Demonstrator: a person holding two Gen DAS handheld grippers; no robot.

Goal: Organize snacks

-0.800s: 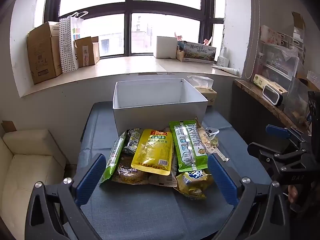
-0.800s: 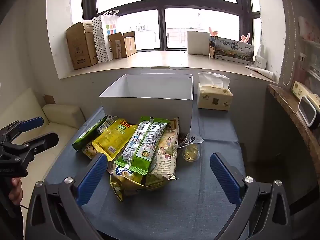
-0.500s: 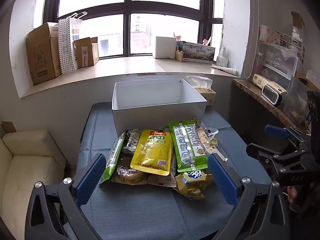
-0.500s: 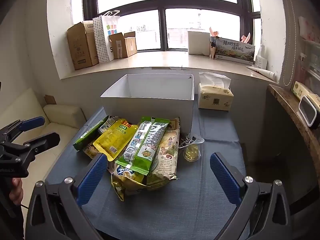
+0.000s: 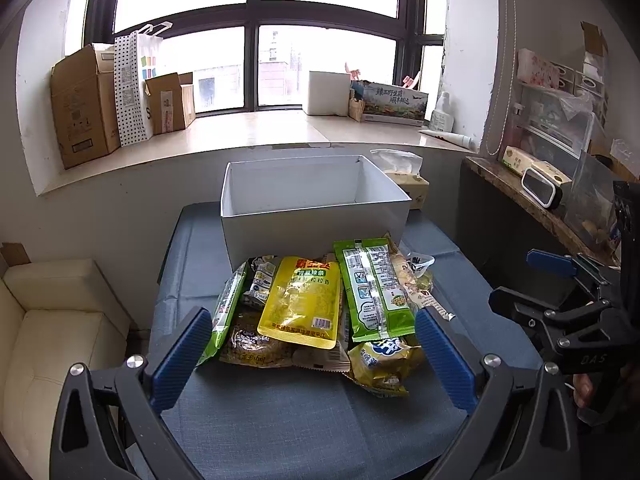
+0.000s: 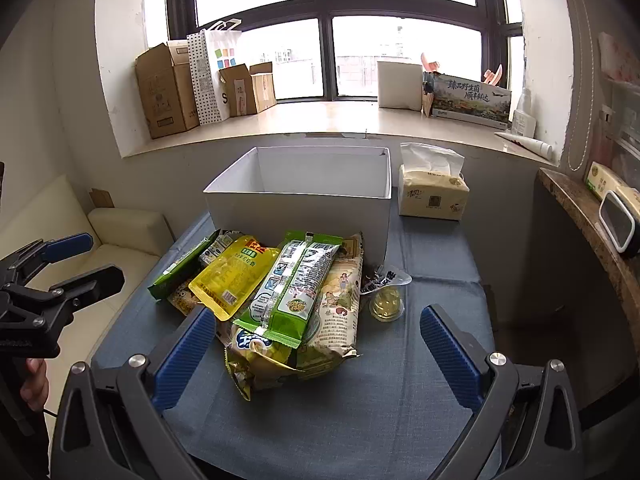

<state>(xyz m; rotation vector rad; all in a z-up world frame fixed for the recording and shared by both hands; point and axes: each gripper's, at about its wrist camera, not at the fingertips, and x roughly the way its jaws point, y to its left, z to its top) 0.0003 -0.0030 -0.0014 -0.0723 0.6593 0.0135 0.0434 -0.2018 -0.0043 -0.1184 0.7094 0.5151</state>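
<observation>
Blue-covered tabletop (image 5: 280, 420), with an empty white box (image 5: 316, 220) at the far edge, apparently set to receive the snacks. Heap of snack packets (image 5: 320, 308) just in front, touching its wall. Left gripper (image 5: 316, 344) and right gripper (image 6: 316, 344) hovering over the heap, fingers spread wide, holding nothing. Small jelly cup (image 6: 386, 304) lying beside the heap.
</observation>
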